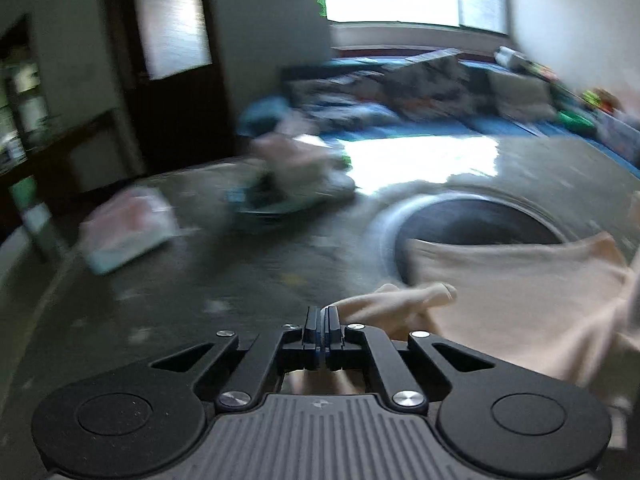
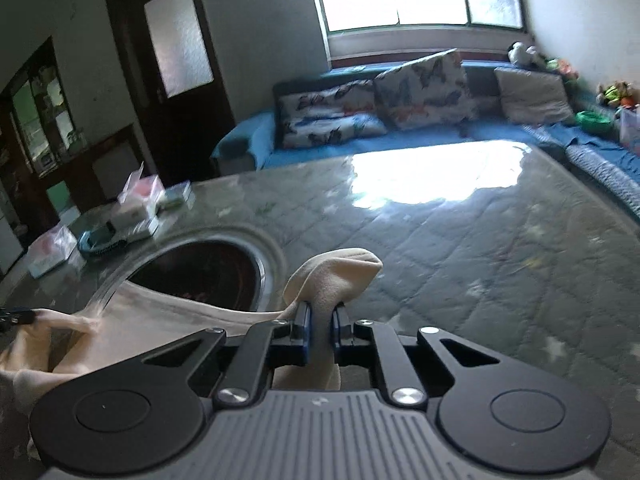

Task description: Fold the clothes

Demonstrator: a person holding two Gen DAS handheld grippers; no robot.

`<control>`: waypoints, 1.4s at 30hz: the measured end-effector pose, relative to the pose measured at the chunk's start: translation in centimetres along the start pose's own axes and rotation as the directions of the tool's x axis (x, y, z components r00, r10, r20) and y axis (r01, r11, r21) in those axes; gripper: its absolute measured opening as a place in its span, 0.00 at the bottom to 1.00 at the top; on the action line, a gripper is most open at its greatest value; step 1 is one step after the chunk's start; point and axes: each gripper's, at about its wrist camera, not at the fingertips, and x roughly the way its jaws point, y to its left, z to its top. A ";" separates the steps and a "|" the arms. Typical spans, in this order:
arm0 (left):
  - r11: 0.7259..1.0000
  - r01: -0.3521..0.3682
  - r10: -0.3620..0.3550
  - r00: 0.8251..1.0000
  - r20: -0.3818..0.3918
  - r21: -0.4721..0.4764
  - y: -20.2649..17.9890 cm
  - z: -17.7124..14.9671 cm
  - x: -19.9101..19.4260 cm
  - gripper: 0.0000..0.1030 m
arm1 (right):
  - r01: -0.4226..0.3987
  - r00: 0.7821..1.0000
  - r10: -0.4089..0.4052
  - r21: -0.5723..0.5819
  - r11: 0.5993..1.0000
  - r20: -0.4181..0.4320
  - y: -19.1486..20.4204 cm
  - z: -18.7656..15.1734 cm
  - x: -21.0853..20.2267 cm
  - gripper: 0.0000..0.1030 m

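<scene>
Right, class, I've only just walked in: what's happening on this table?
A person is working two handheld grippers on a cream garment over a glass-topped table. The right gripper is shut on a bunched corner of it. The left gripper has its fingers pressed together at the other edge. The cloth hangs stretched between them, partly covering the table's round opening. No fold is made yet.

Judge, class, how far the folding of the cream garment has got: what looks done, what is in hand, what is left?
Done: no fold shows anywhere yet. In hand: the right gripper pinches a bunched corner of the cream garment, the left gripper is shut on another edge, and the cloth hangs stretched between them above the table. Left: probably laying it flat, then all the folding.
</scene>
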 end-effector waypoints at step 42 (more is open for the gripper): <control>0.707 0.345 -0.407 0.913 -0.044 0.617 -21.7 -7.9 -5.6 0.48 | 0.025 0.993 -0.025 -0.007 1.000 -0.117 -1.9 -4.2 -1.3 0.37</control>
